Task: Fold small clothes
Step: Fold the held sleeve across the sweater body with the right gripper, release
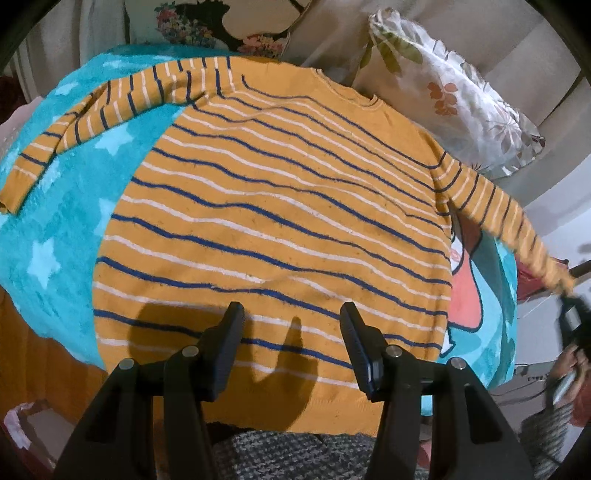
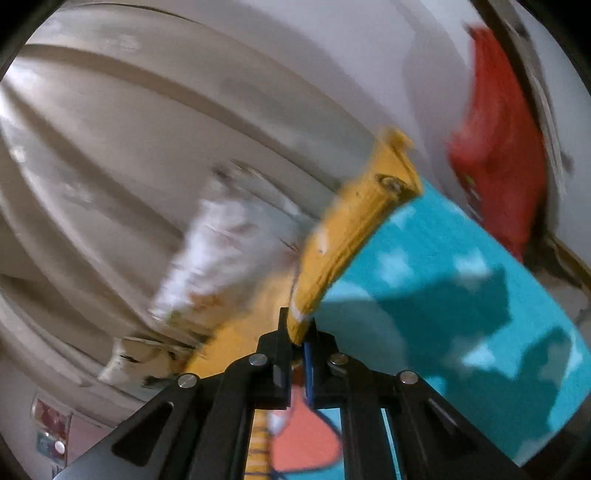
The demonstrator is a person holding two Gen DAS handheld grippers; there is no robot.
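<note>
An orange sweater [image 1: 273,221] with blue and white stripes lies spread flat on a turquoise star blanket [image 1: 66,229]. Its left sleeve [image 1: 92,114] lies on the blanket. My left gripper [image 1: 291,314] is open and empty, just above the sweater's lower part near the hem. My right gripper [image 2: 297,334] is shut on the cuff end of the right sleeve [image 2: 354,229] and holds it up off the blanket [image 2: 461,295]. In the left wrist view that sleeve [image 1: 509,221] stretches out to the right towards the blurred right gripper [image 1: 570,295].
A floral pillow [image 1: 454,96] lies behind the sweater against a beige headboard [image 1: 546,74]. A second floral cushion [image 1: 229,26] is at the back. A red cloth [image 2: 502,155] hangs at the right. A grey knitted fabric [image 1: 288,454] is at the near edge.
</note>
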